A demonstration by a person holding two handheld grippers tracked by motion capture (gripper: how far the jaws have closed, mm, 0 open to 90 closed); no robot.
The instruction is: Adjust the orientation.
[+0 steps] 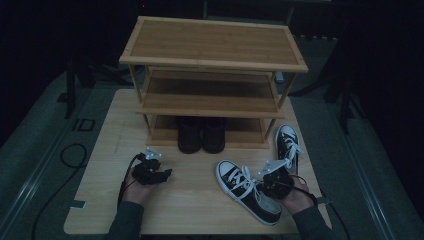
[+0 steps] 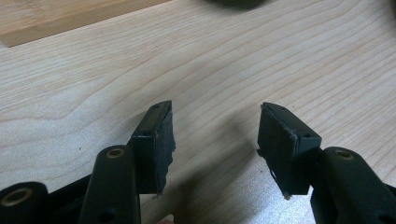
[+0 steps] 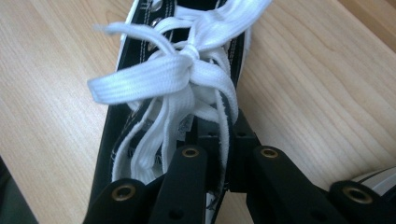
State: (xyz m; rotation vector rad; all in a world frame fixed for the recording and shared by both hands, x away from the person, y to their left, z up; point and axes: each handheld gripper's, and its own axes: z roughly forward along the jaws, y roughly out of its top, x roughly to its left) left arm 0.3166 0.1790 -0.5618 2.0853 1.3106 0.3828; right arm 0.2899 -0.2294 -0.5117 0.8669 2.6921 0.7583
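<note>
A black canvas sneaker (image 1: 246, 190) with a white sole and white laces lies on the table at the front right, its toe pointing to the back left. My right gripper (image 1: 268, 181) is shut on that sneaker's upper edge beside the tongue. In the right gripper view the jaws of this gripper (image 3: 225, 140) pinch the black canvas just below the bow of the sneaker (image 3: 140, 116). Its mate (image 1: 288, 144) lies behind it, toe toward the rack. My left gripper (image 1: 161, 173) rests low over bare wood at the front left, open and holding nothing (image 2: 217, 114).
A three-shelf wooden shoe rack (image 1: 212, 42) stands at the back of the light wooden table (image 1: 190, 205). A pair of dark shoes (image 1: 202, 135) sits on its bottom shelf. Cables trail off the table's left side. The surroundings are dark.
</note>
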